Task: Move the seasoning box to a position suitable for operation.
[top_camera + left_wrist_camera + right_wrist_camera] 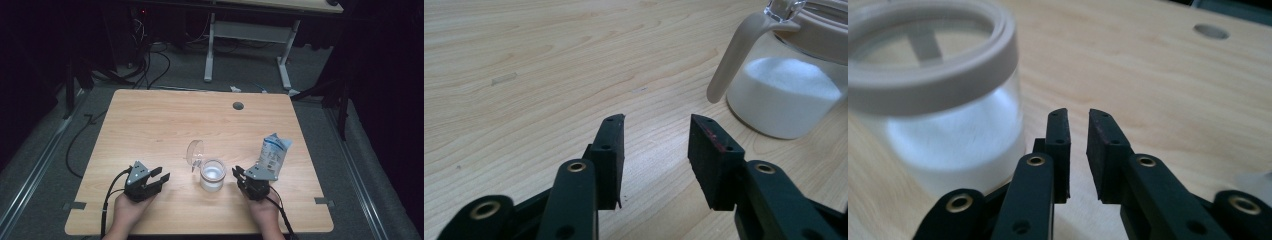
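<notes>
Blurred jar, cropped lid, unreadable label

In the right gripper view we see the glass jar [943, 115] smeared soft, its rim cut by the top and left edges; in the left gripper view its hinged lid [784, 7] runs off the top edge. From the high view, the print on the white pouch [272, 152] is too small for us to read, and both forearms are cropped at the bottom.

Bench [150, 120]: pale wood grain, round cable hole [238, 105] near the far edge
Middle front: open glass jar [212, 174] of white powder, lid [194, 152] tipped back
Right: white-blue pouch [273, 152], upright
</notes>
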Demonstrator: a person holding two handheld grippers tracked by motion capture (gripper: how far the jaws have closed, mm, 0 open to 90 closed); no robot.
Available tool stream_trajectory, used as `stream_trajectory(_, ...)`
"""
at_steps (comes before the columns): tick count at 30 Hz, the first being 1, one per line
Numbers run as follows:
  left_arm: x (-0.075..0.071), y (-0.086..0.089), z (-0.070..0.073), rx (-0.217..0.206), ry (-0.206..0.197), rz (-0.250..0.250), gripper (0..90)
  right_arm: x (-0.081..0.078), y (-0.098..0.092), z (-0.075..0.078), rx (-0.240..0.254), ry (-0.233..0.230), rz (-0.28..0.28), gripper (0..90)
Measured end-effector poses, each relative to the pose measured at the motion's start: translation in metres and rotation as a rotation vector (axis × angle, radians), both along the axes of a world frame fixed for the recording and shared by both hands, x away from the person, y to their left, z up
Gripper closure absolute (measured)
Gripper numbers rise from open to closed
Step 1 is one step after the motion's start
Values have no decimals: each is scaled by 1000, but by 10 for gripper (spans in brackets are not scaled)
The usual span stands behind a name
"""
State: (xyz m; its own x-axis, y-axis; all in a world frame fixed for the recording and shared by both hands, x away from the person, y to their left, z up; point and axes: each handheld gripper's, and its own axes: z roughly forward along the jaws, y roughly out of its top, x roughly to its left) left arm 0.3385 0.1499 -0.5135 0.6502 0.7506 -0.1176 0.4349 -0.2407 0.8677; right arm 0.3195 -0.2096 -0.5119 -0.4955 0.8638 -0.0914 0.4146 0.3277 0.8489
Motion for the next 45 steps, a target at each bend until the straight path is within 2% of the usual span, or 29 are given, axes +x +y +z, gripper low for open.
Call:
stream_trajectory(6, 4, -13, 9, -18, 0, 8, 765, -7, 3, -6, 1, 10, 18, 896)
stream_trajectory(12, 10, -28, 22, -20, -8, 16, 899, -11, 3, -3, 14, 5, 47, 900)
stream_trajectory(17, 15, -38, 32, -19, -19, 8, 900, -12, 5, -1, 22, -5, 55, 900)
stream_trajectory(26, 20, -47, 46, -47, -44, 6, 900, -13, 5, -2, 25, -2, 69, 900)
stream_trajectory(34, 19, -59, 53, -65, -67, -18, 900, -14, 7, -2, 24, -4, 78, 900)
stream_trajectory(45, 18, -65, 56, -76, -75, -32, 900, -14, 7, -1, 21, -6, 82, 900)
